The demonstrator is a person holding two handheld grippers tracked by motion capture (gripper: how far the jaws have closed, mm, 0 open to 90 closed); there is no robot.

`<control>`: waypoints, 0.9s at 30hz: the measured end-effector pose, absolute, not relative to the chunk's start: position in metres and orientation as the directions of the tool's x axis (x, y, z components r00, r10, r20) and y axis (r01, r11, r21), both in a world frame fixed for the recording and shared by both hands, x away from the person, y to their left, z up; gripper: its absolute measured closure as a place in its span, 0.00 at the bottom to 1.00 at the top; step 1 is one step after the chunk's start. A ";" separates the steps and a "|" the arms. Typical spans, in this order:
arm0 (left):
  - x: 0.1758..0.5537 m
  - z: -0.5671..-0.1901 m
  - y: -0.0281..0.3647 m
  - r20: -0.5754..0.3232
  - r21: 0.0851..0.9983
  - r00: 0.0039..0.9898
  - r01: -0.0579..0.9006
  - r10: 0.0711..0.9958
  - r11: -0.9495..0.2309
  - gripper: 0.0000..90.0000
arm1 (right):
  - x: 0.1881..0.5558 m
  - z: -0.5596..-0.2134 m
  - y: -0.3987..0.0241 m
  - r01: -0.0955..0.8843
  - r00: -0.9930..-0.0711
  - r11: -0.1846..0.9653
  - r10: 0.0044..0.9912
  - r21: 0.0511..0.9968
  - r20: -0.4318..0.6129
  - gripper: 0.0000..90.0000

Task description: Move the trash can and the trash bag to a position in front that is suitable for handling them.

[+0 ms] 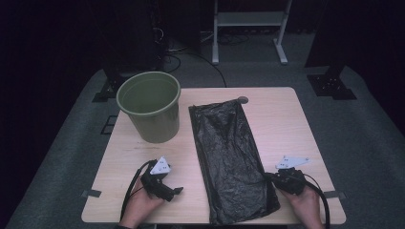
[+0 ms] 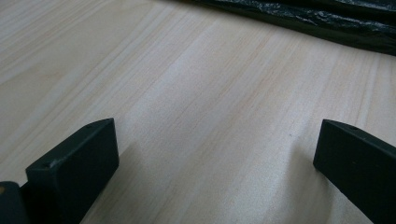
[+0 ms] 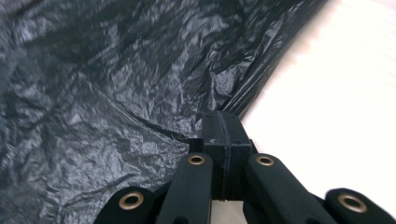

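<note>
Two hands low at near edge | left gripper [image 1: 173,191] fingers spread over table [image 2: 196,93] | right gripper [image 3: 223,122] fingers clenched on bag [image 3: 116,93] edge

Left gripper [image 1: 177,190] held low at the near left, jaws spread wide, nothing between them. Right gripper [image 1: 267,176] held low at the near right, pointed inward, 2 jaws pressed together. Both forearms enter from the bottom edge.
</note>
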State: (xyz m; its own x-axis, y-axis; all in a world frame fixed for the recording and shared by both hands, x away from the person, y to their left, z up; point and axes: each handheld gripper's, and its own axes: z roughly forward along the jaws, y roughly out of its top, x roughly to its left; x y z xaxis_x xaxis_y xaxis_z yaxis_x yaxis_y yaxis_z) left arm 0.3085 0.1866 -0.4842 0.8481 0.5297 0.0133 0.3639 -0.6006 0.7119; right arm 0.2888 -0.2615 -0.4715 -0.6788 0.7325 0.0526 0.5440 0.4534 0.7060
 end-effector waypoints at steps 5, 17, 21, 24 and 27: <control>0.309 -0.484 0.187 0.014 0.712 0.848 0.364 0.530 -0.601 0.00 | 0.290 -0.467 -0.275 0.547 -0.654 0.429 0.755 0.719 0.047 1.00; 0.309 -0.484 0.187 0.014 0.712 0.848 0.364 0.529 -0.601 0.00 | 0.292 -0.463 -0.334 0.595 -0.533 0.318 0.843 0.738 0.066 1.00; 0.309 -0.484 0.187 0.014 0.712 0.848 0.363 0.529 -0.601 0.00 | 0.292 -0.465 -0.347 0.609 -0.506 0.298 0.860 0.735 0.071 1.00; 0.309 -0.484 0.187 0.014 0.712 0.848 0.364 0.529 -0.601 0.00 | 0.290 -0.465 -0.351 0.620 -0.486 0.300 0.872 0.725 0.056 1.00; 0.309 -0.484 0.187 0.014 0.712 0.848 0.363 0.529 -0.601 0.00 | 0.289 -0.465 -0.350 0.615 -0.480 0.310 0.877 0.725 0.032 0.79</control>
